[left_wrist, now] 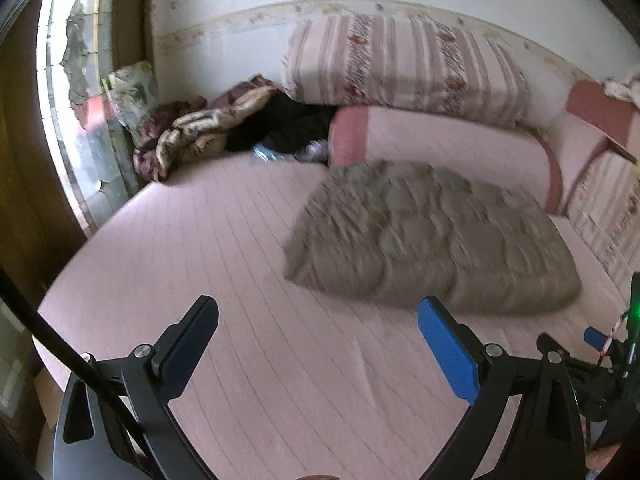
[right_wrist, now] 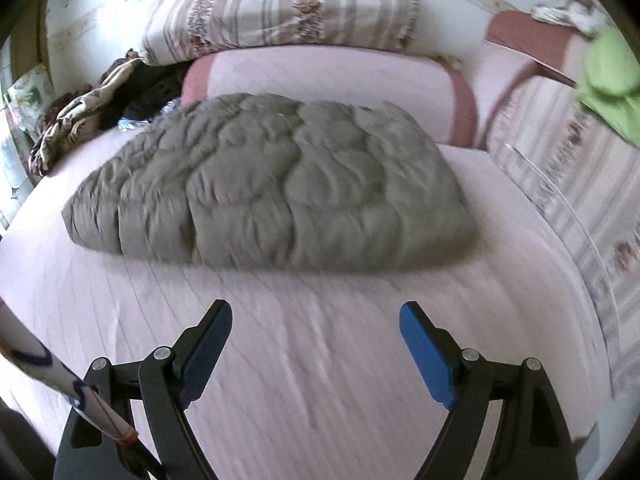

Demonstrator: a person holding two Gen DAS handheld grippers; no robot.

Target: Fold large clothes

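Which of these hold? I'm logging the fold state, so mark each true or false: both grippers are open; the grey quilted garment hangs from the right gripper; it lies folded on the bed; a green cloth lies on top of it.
1. Both grippers are open: true. The left gripper and right gripper hold nothing.
2. The garment hangs from the right gripper: false; it lies apart from both.
3. It lies folded on the bed: true.
4. A green cloth lies on it: false; that is at the far right, apart.

One grey quilt [right_wrist: 268,184], two striped cushions [left_wrist: 404,64], one pink bolster [right_wrist: 328,84], one clothes heap [left_wrist: 224,128], two grippers [left_wrist: 318,312].
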